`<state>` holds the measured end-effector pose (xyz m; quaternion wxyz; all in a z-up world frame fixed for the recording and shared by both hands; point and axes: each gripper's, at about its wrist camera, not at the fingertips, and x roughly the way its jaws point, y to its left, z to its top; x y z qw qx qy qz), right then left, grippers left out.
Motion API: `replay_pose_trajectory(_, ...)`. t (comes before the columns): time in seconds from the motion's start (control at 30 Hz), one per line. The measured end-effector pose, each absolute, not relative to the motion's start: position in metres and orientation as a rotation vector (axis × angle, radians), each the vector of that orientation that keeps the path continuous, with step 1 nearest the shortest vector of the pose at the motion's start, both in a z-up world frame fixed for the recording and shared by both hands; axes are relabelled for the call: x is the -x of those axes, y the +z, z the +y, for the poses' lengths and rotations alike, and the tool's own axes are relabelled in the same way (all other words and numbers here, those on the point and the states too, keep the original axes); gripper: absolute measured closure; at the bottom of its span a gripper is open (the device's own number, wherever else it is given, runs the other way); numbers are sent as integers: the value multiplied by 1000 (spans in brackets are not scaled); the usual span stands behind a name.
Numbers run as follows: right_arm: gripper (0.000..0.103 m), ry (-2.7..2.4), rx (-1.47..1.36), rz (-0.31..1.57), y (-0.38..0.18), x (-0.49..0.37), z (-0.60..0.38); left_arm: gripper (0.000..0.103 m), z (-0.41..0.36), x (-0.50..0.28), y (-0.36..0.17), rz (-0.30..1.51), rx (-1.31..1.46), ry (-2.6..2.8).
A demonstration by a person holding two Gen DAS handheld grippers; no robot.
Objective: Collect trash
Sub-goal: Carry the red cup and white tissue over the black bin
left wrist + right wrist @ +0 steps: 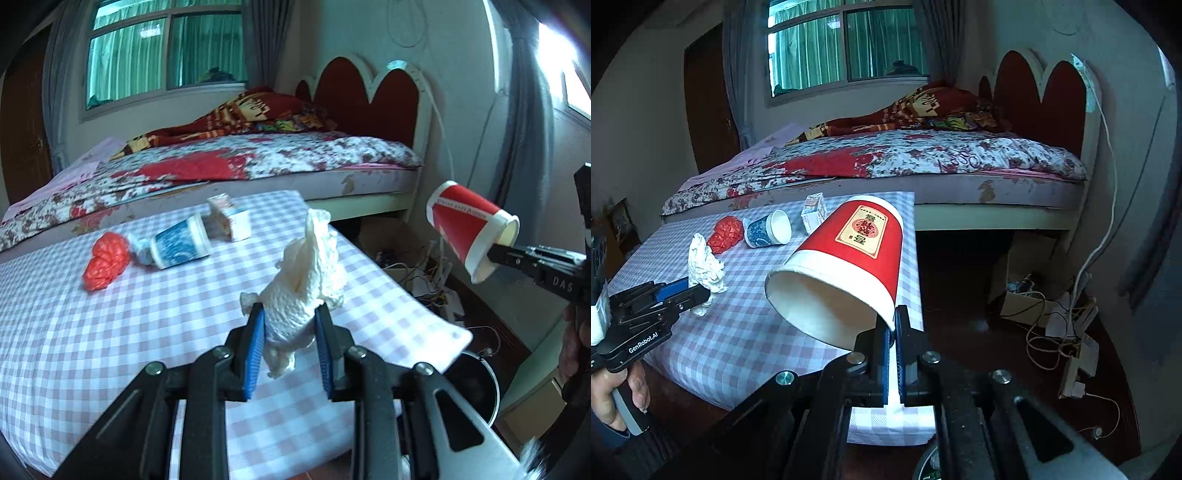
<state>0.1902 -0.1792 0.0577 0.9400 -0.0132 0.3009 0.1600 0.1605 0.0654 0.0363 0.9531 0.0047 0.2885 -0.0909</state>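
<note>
My left gripper [290,314] is shut on a crumpled white tissue [306,280] and holds it above the checked table [110,350]. It shows in the right wrist view [701,291] with the tissue [703,264]. My right gripper [894,325] is shut on the rim of a red paper cup [849,266], held tilted past the table's right edge; it shows in the left wrist view [493,253] with the cup [469,229]. On the table lie a red crumpled bag [105,262], a blue paper cup [181,243] on its side and a small carton [229,218].
A dark round bin [476,384] stands on the floor below the table's right corner. A bed [258,158] with a red headboard stands behind the table. Cables and a power strip [1067,332] lie on the floor at the right.
</note>
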Motion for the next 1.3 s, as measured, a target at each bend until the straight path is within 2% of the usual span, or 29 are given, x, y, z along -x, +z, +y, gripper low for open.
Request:
replay_pose_trajectory(0.63,100,126,-26,637,36,-123,-303,76,-86,-121,25,617,-73,-459)
replay_pose_trajectory(1.3,100,30,-13,777,-19,-90,-369,76,-168,-106,-23,763,-147,-607)
